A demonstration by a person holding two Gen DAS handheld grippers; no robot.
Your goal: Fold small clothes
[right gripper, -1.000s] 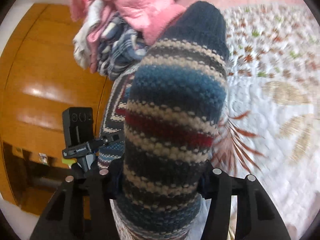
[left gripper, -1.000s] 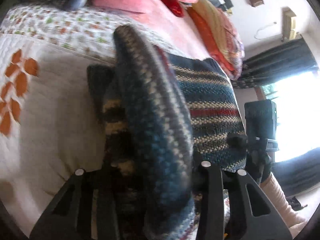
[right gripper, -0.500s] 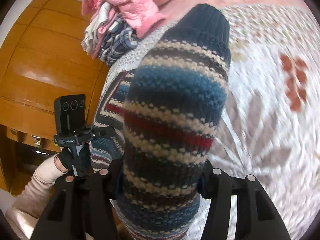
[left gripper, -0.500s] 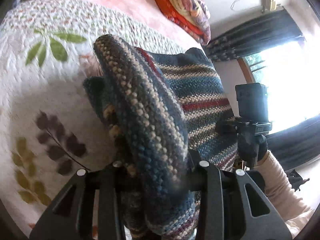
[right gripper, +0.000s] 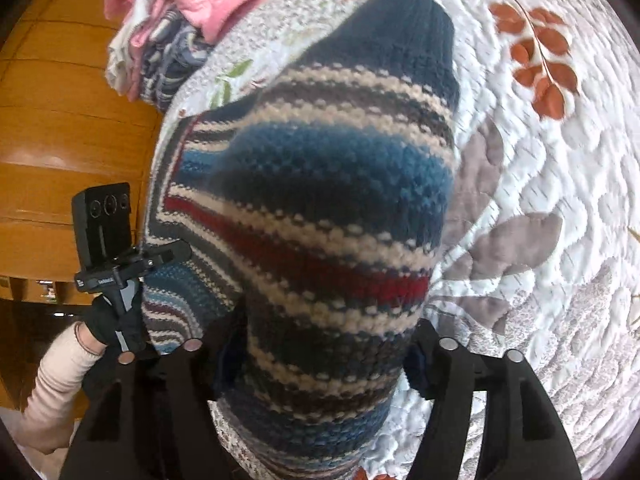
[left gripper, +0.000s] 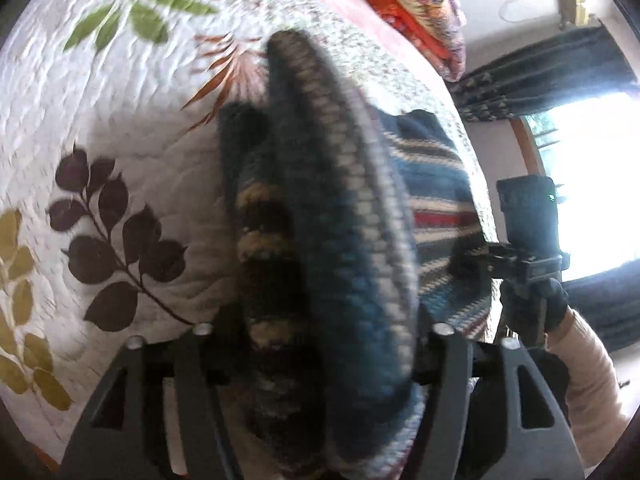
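Spread across the bed, a white quilt printed with leaves lies under everything. Over it hangs a striped knitted sweater, navy, blue, cream and red, held up between the person's two tools. Its fabric bunches thickly between the fingers of the left hand-held gripper, which is clamped on it, and the right hand-held gripper pinches another part of the same sweater. Beyond the sweater's navy cuff a pile of pink and plaid clothes sits on the quilt by a wooden wardrobe. Dark curtains frame a bright window past the sweater.
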